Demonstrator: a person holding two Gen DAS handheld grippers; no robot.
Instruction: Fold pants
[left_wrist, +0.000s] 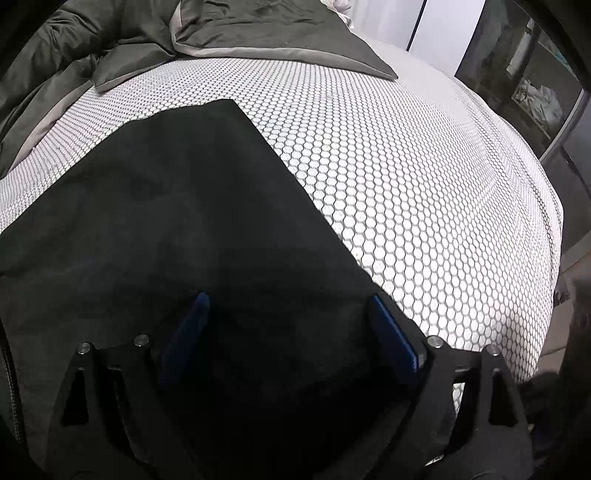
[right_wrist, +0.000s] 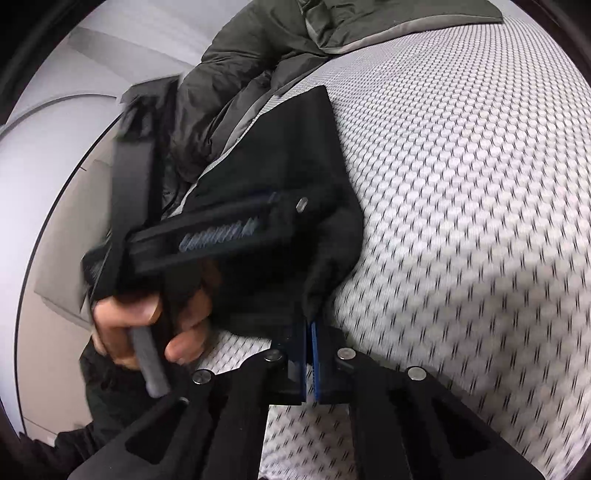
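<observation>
Black pants (left_wrist: 177, 206) flat on honeycomb mattress (left_wrist: 406, 184). Right tongs (right_wrist: 309, 326) clamped on pants corner; left tongs (left_wrist: 288, 314) spread wide, empty, above fabric. Mid-fold. Next: left grips matching corner, both carry edge across evenly.

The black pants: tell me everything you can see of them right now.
The black pants are plain, matte, woven-looking fabric, lying mostly flat on the honeycomb-patterned mattress with one straight edge and a squared corner pointing toward the dark grey duvet. The left gripper hangs open over them, pads apart. In the right wrist view, the right gripper is shut on a bunched edge of the fabric, which puckers up at the pinch. No pockets or waistband can be made out.
</observation>
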